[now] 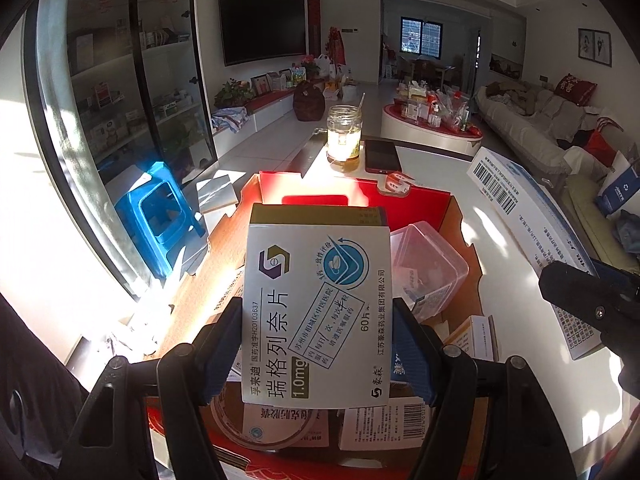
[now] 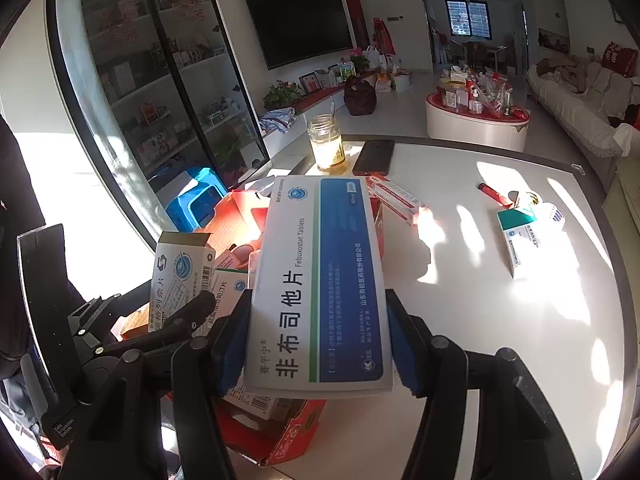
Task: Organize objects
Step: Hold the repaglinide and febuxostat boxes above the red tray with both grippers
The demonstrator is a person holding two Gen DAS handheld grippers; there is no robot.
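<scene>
1. Left gripper (image 1: 318, 344): clamped on a white medicine box (image 1: 318, 304), blue pads pressing both long edges near the box's lower end.
2. Held upright between the jaws, printed face toward the camera, top end reaching well beyond the fingertips.
3. Positioned above an open red cardboard box (image 1: 424, 204) on the white table (image 1: 432, 164).
4. Inside that red box: a clear plastic container (image 1: 432, 264), a roll of tape (image 1: 260, 432) and several small medicine cartons, all below the held box and apart from it.
5. Right gripper (image 2: 318, 344): closed on a blue-and-white tablet box (image 2: 324, 280), pads squeezing its two long sides near the lower end.
6. Lying lengthwise along the fingers, slightly tilted, most of its length jutting forward past the fingertips.
7. Hanging over the near right edge of the red cardboard box, partly over bare table.
8. Seen from the right wrist: left gripper and its white box to the left, over the red box.
9. Seen from the left wrist: blue-and-white box at the right edge, barcode side showing.
10. Farther back on the table: a glass jar (image 2: 326, 144) beside a dark phone (image 2: 374, 158).
11. Loose on the sunlit table to the right: a red-and-white carton (image 2: 396, 198), a small red tube (image 2: 494, 193) and a green-and-white carton (image 2: 520, 240), well apart from both jaws.
</scene>
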